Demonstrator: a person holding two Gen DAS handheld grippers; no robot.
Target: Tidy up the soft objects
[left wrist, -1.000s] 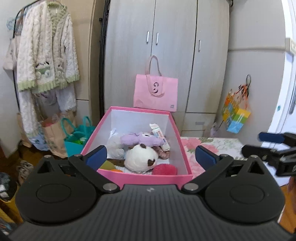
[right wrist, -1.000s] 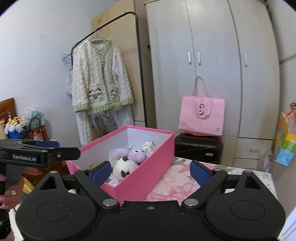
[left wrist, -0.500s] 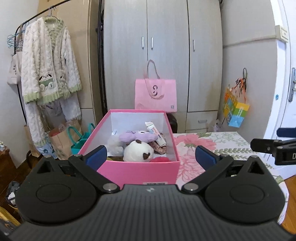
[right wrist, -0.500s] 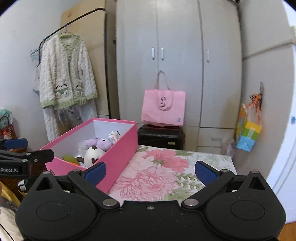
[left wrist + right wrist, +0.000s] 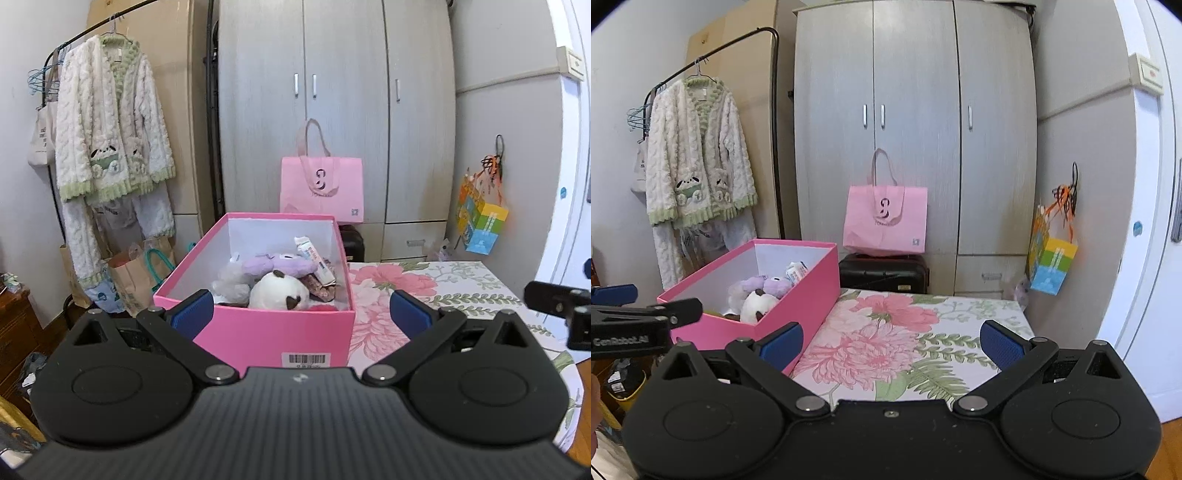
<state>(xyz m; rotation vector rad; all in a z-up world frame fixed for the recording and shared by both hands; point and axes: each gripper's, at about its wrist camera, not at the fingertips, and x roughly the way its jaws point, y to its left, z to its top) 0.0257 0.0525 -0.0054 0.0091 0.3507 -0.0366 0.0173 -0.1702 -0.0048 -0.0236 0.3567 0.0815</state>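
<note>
A pink box (image 5: 258,332) stands on the floral table (image 5: 424,284), holding a white plush (image 5: 279,293), a purple plush (image 5: 273,264), a grey-white plush (image 5: 231,280) and a small packet (image 5: 314,258). My left gripper (image 5: 301,315) is open and empty, in front of the box's near wall. My right gripper (image 5: 890,341) is open and empty over the floral table (image 5: 905,339), right of the box (image 5: 805,291). The white plush (image 5: 757,304) and purple plush (image 5: 764,284) also show in the right wrist view. The left gripper's side shows there (image 5: 639,321).
A grey wardrobe (image 5: 912,129) stands behind the table with a pink tote bag (image 5: 886,221) on a black suitcase (image 5: 882,273). A cream cardigan (image 5: 110,129) hangs on a rack at the left. A colourful bag (image 5: 1051,262) hangs on the right wall. Paper bags (image 5: 136,273) sit on the floor.
Both grippers have pulled back from the box and levelled out. The right gripper has swung right, over the table. Both stayed open and empty.
</note>
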